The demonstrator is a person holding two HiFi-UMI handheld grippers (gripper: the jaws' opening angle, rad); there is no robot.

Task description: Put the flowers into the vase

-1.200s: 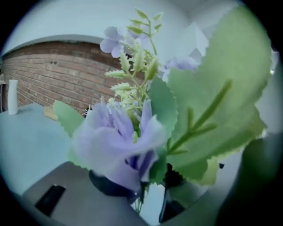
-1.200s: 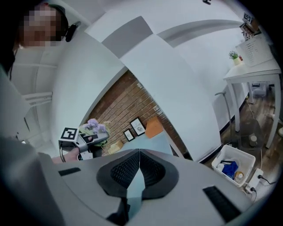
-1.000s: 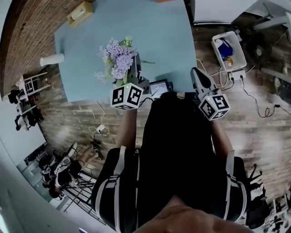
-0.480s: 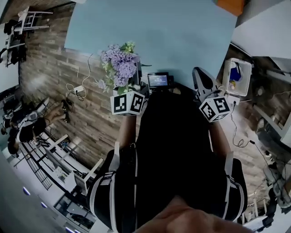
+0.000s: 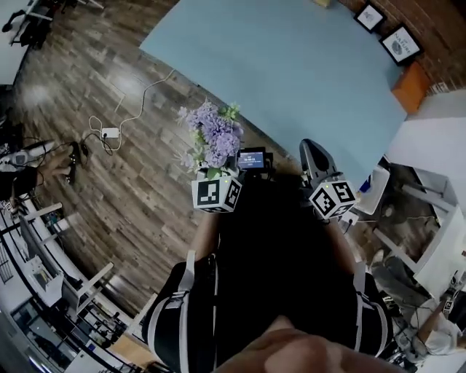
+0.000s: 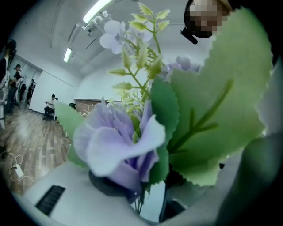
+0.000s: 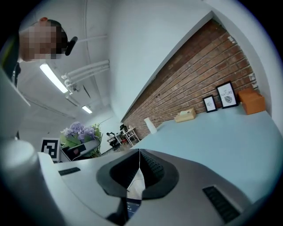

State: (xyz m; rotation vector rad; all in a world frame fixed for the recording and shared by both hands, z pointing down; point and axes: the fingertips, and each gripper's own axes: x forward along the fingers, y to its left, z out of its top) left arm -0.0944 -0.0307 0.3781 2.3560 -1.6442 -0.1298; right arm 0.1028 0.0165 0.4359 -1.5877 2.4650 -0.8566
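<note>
My left gripper jaws grasp the purple artificial flowers by the stems between them. My right gripper jaws are clenched and empty. I should carry the blooms upright.

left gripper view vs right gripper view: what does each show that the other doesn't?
Left gripper view only: the grip itself, with the purple artificial flowers pinched by their stems in the left gripper.
Right gripper view only: the right gripper shut and empty, the pale blue table, the red brick wall, two black-framed pictures and an orange box.
Both: the flowers and the ceiling strip lights.
</note>
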